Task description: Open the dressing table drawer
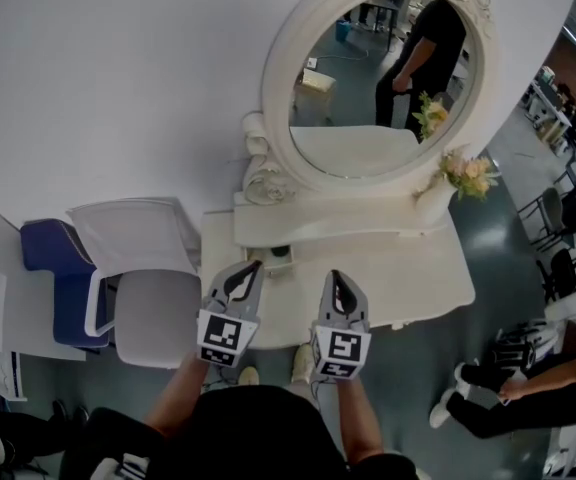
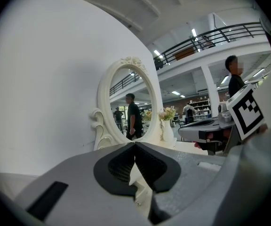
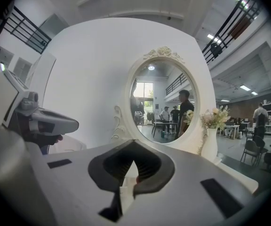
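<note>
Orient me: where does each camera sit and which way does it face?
Head view: on the head, steeply down onto the white dressing table; forearms, left hand-held gripper, right hand-held gripper show.
Left gripper view: on that gripper, level toward the oval white-framed mirror; its shut jaws show.
Right gripper view: likewise.
Shared: mirror, white flower vase.

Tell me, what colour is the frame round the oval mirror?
Creamy white, with carved scrollwork. The mirror frame shows best in the right gripper view.
</note>
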Demonstrator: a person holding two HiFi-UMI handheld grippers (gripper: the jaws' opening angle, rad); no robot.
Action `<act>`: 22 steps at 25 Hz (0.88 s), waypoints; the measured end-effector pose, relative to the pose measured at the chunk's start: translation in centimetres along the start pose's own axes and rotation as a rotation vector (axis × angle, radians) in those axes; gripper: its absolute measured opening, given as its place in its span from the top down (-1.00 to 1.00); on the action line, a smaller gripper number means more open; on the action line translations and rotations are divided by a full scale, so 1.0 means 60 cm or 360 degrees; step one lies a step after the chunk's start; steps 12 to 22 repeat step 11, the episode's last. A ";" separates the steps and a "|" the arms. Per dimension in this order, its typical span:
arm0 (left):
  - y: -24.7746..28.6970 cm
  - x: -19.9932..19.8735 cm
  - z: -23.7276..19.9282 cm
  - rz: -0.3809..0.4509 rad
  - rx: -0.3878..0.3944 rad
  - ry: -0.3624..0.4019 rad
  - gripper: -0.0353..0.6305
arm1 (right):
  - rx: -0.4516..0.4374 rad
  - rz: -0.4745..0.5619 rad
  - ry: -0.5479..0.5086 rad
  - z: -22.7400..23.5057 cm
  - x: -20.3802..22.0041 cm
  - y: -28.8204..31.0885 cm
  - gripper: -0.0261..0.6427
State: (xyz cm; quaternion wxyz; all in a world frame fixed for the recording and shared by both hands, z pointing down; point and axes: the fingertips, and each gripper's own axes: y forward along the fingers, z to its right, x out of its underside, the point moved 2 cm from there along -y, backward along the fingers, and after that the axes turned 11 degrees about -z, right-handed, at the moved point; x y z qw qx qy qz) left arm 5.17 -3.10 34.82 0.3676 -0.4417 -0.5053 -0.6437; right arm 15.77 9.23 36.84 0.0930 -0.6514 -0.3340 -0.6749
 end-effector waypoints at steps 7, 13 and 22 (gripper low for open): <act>0.003 0.003 0.001 -0.0014 0.0004 -0.0017 0.88 | -0.0013 0.0019 -0.0010 -0.002 -0.006 0.003 0.94; 0.004 0.000 -0.003 -0.0002 -0.0006 0.0002 0.88 | -0.0003 -0.0022 -0.0001 0.002 0.010 0.008 0.94; 0.004 0.000 -0.003 -0.0002 -0.0006 0.0002 0.88 | -0.0003 -0.0022 -0.0001 0.002 0.010 0.008 0.94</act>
